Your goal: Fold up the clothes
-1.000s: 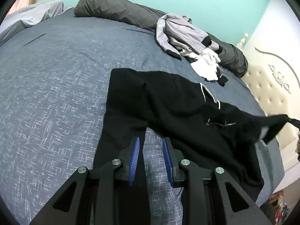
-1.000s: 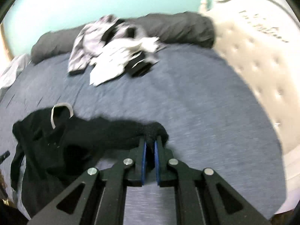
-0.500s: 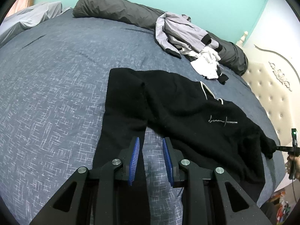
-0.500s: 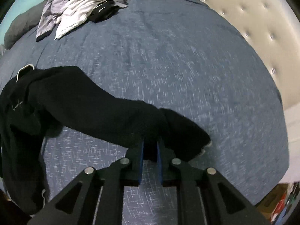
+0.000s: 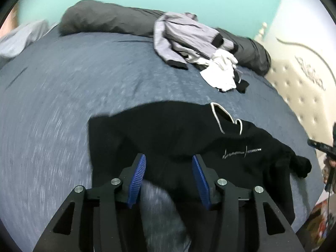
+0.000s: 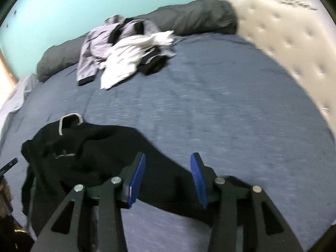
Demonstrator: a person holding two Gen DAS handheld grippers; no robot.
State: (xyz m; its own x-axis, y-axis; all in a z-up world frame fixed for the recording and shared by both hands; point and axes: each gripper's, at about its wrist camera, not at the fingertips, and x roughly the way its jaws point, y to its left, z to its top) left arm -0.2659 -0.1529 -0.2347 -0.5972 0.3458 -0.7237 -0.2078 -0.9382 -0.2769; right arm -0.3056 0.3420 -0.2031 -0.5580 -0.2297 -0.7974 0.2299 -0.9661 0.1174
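Both tongs [image 5: 169,175] [image 6: 168,176]: blk frames, ribbed blue pads, silver screws.

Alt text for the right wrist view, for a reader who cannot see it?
Open right tongs with blue pads hover over a sleeve of a black sweatshirt spread on a blue-grey bedspread. Beyond lie a pile of grey and white clothes and a cream tufted headboard.

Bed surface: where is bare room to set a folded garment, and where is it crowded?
Bare bedspread lies between the black hoodie and the tufted headboard, and left of the hoodie. Crowded: the clothes pile against the grey bolster.
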